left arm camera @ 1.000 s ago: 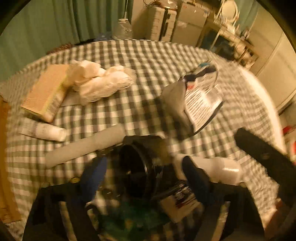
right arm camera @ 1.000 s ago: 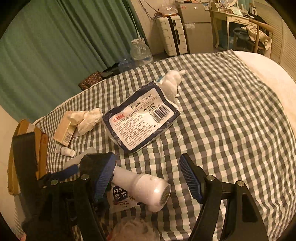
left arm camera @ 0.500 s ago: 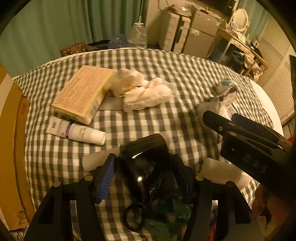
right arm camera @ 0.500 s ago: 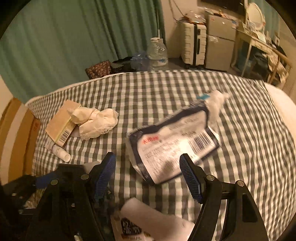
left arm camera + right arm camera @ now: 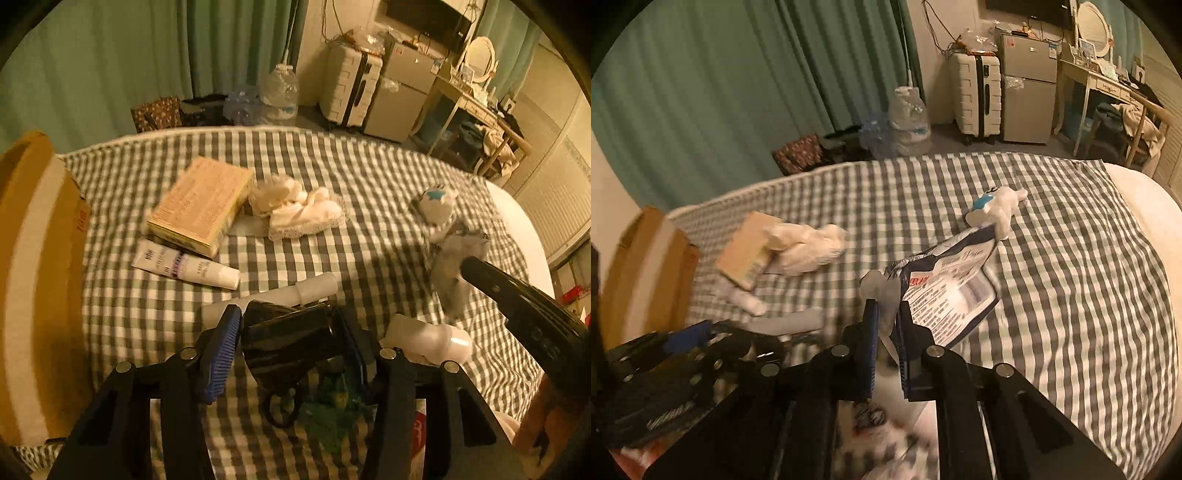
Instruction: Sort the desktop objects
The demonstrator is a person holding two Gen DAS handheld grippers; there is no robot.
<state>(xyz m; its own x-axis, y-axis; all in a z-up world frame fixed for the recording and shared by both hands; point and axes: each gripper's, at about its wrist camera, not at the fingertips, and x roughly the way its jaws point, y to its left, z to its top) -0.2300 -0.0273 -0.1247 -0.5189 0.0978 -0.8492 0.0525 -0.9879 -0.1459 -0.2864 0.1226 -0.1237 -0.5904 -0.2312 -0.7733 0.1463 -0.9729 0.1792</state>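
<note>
My left gripper (image 5: 291, 332) is shut on a black cup (image 5: 286, 341) and holds it above the checked cloth. My right gripper (image 5: 886, 317) is shut on the corner of a tissue paper pack (image 5: 949, 291), which hangs lifted off the cloth. The pack also shows at the right of the left wrist view (image 5: 452, 266). On the cloth lie a tan box (image 5: 201, 205), a white cloth bundle (image 5: 299, 212), a cream tube (image 5: 184, 264), a white roll (image 5: 273, 295), a white bottle (image 5: 430, 338) and a small white plush toy (image 5: 995, 206).
A cardboard box (image 5: 33, 280) stands at the left edge of the table. Scissors handles and green plastic (image 5: 332, 410) lie under the left gripper. Behind the table are green curtains, a water jug (image 5: 908, 118), a suitcase and a small fridge.
My right gripper closed on the tissue pack's corner and lifted it. My left gripper closed on the black cup and raised it; the view tilted up.
</note>
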